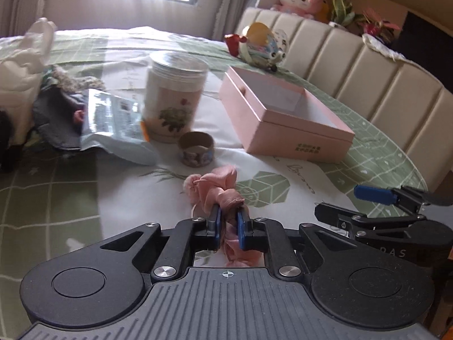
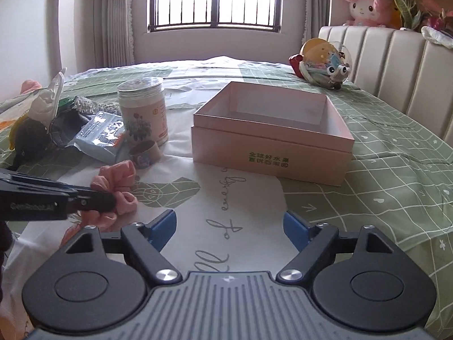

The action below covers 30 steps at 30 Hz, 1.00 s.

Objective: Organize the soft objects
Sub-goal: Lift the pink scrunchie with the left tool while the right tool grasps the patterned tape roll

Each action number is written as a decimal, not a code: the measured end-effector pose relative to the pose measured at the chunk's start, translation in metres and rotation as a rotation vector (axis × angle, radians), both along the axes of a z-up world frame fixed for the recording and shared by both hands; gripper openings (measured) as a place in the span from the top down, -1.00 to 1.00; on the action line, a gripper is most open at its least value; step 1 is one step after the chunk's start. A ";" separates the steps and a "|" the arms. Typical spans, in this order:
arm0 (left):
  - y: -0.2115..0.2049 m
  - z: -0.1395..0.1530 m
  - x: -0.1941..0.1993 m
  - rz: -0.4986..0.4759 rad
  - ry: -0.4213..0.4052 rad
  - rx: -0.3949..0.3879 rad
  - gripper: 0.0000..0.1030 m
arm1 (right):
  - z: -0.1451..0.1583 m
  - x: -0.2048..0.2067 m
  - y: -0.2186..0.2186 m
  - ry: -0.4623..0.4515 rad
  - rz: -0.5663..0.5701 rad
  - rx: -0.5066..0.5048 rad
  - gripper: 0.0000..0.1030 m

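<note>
Left gripper (image 1: 228,221) fingers clenched on pink scrunchie (image 1: 215,189), on bed near its front edge. Light, floppy, compressible; pinch the bunched fabric. Right gripper (image 2: 230,228) released, empty. Box (image 2: 271,133) beyond.

A pink fabric scrunchie (image 1: 219,195), ruffled and bunched into soft folds, is seen lying on the patterned bedsheet (image 2: 382,170), in front of a small tape roll. One gathered fold of it is pinched and lifted slightly. An open pink box (image 2: 271,144), rectangular and shallow, with its white inside bare, is set upright on the bed, well apart from the scrunchie.
</note>
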State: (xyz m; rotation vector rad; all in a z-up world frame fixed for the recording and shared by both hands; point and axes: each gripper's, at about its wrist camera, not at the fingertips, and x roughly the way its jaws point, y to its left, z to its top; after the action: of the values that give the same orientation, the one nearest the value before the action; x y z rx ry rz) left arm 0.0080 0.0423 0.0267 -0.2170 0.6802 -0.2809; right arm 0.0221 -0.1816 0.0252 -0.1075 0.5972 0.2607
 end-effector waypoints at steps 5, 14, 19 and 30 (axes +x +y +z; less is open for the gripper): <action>0.054 0.012 -0.017 0.128 -0.010 -0.058 0.74 | 0.002 0.005 0.034 -0.026 0.067 -0.058 -0.62; 0.099 0.018 -0.039 0.189 -0.041 -0.121 0.74 | 0.002 0.024 0.098 -0.107 0.159 -0.125 -0.62; 0.113 0.008 -0.035 0.181 -0.031 -0.148 0.74 | -0.005 0.056 0.139 -0.115 0.163 -0.177 -0.61; 0.096 0.006 -0.031 0.118 -0.013 -0.158 0.74 | -0.004 0.084 0.127 0.023 0.126 -0.117 0.16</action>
State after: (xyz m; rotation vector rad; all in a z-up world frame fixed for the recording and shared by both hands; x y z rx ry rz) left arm -0.0226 0.1380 0.0323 -0.4039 0.6301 -0.2231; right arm 0.1063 -0.0542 0.0212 -0.2558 0.6290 0.3490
